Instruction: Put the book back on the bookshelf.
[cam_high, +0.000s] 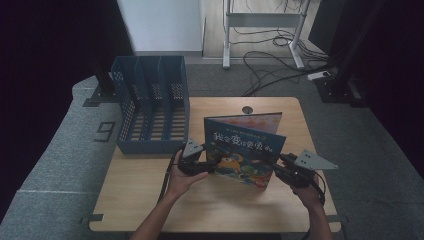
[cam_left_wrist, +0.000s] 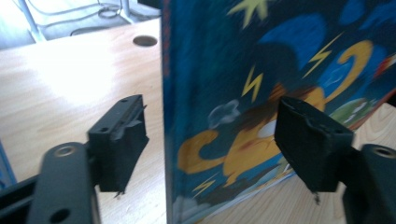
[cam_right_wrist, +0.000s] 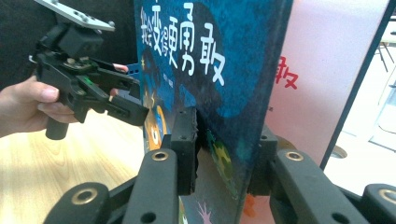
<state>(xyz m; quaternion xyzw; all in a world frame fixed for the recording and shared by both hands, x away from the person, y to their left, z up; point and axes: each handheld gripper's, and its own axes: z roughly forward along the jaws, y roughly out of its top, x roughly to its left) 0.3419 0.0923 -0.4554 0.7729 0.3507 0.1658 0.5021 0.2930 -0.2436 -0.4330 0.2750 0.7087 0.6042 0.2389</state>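
A picture book (cam_high: 245, 150) with a dark blue cover and white characters stands upright on the wooden table (cam_high: 145, 200), its covers spread a little apart. My left gripper (cam_high: 212, 167) is at its left edge. In the left gripper view the book's (cam_left_wrist: 257, 93) spine edge stands between my left gripper's (cam_left_wrist: 217, 140) jaws, with a gap to each pad. My right gripper (cam_high: 277, 162) is at the book's right edge. The front cover (cam_right_wrist: 210, 70) passes slantwise between my right gripper's (cam_right_wrist: 224, 154) jaws, which stand apart and do not clamp it. The left gripper (cam_right_wrist: 126, 105) shows beyond in a hand.
A blue slotted file rack (cam_high: 150, 105) with three compartments stands at the table's back left. A round cable hole (cam_high: 247, 109) lies behind the book. Cables (cam_high: 270, 65) and a desk frame are on the floor beyond.
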